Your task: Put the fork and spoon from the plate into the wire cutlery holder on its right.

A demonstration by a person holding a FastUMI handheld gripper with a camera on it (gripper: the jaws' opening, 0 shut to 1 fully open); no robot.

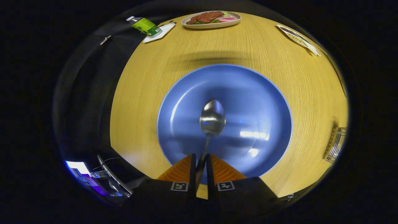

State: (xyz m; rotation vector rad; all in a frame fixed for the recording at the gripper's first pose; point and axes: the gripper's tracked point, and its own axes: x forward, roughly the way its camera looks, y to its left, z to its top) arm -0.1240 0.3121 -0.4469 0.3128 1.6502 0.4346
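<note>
My gripper (201, 159) is shut on the handle of a metal spoon (212, 118). The spoon sticks out straight ahead of the fingers, its bowl hanging over the middle of a round blue plate (186, 102). The plate lies on the wooden table directly below and beyond the fingers. The wire cutlery holder (335, 145) stands on the table to the right of the plate, close to the table's edge, and something thin and metallic shows inside it.
At the table's far side sits a pale plate of food (211, 19). A green-labelled bottle (143, 25) lies on a small white tray to its left. A patterned dish (298, 36) is at the far right. A lit screen (82, 174) sits off the table, near left.
</note>
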